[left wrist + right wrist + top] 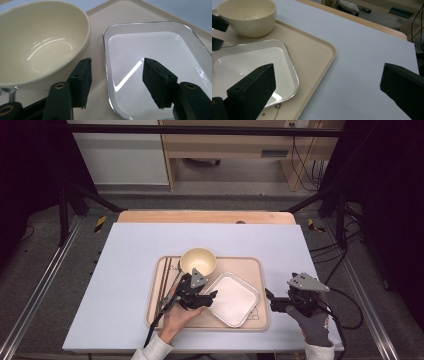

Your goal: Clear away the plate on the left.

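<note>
Overhead, chopsticks (165,279) flank the bowl (198,260); gripper views miss them.

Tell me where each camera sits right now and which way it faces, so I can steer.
High view: above the person's side, looking forward and down on the tray; both forearms, left gripper and right gripper show.
Left gripper view: rides the left gripper, jaws open, facing the cream bowl and white dish.
Right gripper view: rides the right gripper, jaws wide open, facing across the tray's edge and the pale mat.
All three views share bowl, dish and tray.
</note>
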Available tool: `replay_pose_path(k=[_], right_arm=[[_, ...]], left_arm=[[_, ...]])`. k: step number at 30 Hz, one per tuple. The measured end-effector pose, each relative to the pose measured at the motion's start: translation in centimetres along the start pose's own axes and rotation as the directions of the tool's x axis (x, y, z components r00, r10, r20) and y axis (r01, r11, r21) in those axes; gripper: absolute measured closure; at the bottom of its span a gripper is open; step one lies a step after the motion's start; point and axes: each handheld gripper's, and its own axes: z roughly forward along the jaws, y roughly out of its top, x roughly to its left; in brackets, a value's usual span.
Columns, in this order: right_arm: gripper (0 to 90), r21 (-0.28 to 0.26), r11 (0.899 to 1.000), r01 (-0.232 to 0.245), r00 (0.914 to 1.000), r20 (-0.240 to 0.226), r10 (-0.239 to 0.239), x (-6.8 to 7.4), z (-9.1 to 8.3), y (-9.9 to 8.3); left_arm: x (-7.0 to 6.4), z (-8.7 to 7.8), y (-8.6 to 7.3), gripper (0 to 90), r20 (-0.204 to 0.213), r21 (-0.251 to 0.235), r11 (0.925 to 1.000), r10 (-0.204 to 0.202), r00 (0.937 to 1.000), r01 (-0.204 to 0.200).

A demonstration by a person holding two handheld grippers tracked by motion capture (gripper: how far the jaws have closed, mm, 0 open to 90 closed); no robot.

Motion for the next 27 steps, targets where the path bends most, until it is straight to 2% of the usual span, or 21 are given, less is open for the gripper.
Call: replay_pose_path(k=[8,16,22,25,27], right_arm=[[0.5,0.000,1.000,0.000,1.0000,0.002,0.000,0.0,0.0,0.0],[0.5,-0.002,1.000,-0.002,1.0000,0.006,0.002,-0.1,-0.1,0.0],[0.5,-0.003,1.000,-0.004,1.0000,0.009,0.004,-0.2,-0.1,-0.1],[0.5,0.000,1.000,-0.007,0.9999,0.010,0.007,-0.2,-0.1,-0.1],[0.4,-0.003,1.000,-0.007,0.9999,0.010,0.007,-0.2,-0.2,-0.1]], left_arm=[[1.4,-3.2,-0.4,32.2,-0.025,-0.041,0.9990,0.016,0.9995,-0.017],[3.6,-5.6,-1.8,27.5,-0.067,-0.075,0.9971,-0.015,0.9976,0.010],[5.7,-7.2,-3.5,25.6,-0.105,-0.082,0.9959,-0.048,0.9933,0.039],[6.3,-7.7,-4.1,24.8,-0.114,-0.095,0.9939,-0.067,0.9912,0.056],[6.8,-8.1,-4.5,23.9,-0.124,-0.105,0.9931,-0.067,0.9901,0.054]])
